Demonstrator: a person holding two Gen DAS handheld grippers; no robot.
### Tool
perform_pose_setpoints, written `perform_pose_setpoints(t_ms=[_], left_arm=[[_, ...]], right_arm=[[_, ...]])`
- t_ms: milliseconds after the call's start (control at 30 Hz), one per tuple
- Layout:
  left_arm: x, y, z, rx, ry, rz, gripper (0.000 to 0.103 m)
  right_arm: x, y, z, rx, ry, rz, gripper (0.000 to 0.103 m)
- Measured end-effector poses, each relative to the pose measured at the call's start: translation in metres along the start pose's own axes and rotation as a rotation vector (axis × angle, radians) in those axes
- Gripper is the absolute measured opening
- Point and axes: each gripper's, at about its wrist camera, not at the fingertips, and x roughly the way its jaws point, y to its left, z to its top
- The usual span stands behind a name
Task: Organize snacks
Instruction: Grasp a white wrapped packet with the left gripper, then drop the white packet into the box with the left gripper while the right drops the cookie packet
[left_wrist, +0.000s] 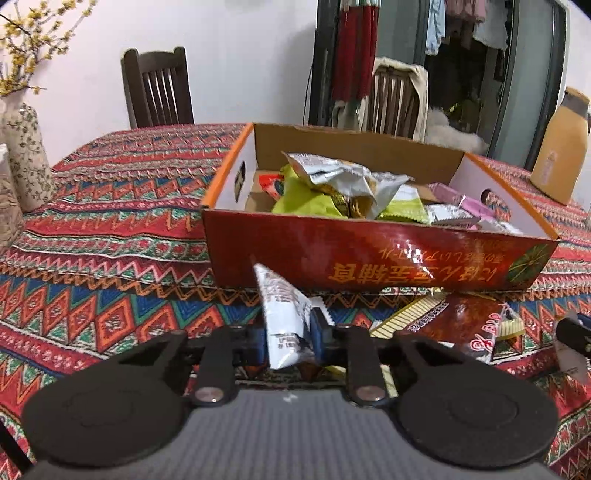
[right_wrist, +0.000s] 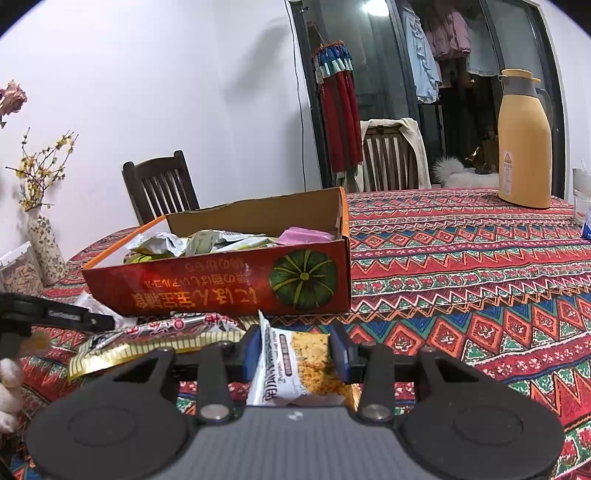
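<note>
1. On left wrist view: left gripper (left_wrist: 289, 334) clenched on silver-white snack packet (left_wrist: 281, 314), blue pads pinching it mid-body, packet tip angled up toward box front.
2. Just beyond: red cardboard box (left_wrist: 369, 254) on patterned tablecloth (left_wrist: 110, 236), holding crumpled silver, green and pink wrappers (left_wrist: 343, 181).
3. Near box front wall, right of centre: dark red snack bag (left_wrist: 461, 317) flat on cloth.
4. Far right edge: right gripper partly visible, blurred.
5. On right wrist view: right gripper (right_wrist: 295, 350) grasping yellow-and-white snack packet (right_wrist: 295, 365) between blue pads, close to box (right_wrist: 221, 284) front.
6. Left of it: red-white wrapper (right_wrist: 177, 325) on cloth; left gripper entering at left edge.
7. Back right: yellow thermos (right_wrist: 524, 147) upright on table.
</note>
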Motion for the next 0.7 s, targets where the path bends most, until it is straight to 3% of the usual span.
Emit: perform_pose_setpoints(t_ms=[100,400,700], left_arm=[[-0.012,0.002,0.000,-0.009,-0.035,-0.003,0.013],[-0.048,0.002,-0.004,0.002,-0.136,0.018,0.013],[-0.069,0.002,-0.001,-0.006,-0.186,0.005,0.013]], right_arm=[[0.000,0.000,0.000,-0.001,0.000,-0.001,0.039],[-0.001,0.001,-0.001,-0.011,-0.010,-0.006,0.039],[-0.007,0.005,0.001,-0.033,-0.041,-0.010,0.039]])
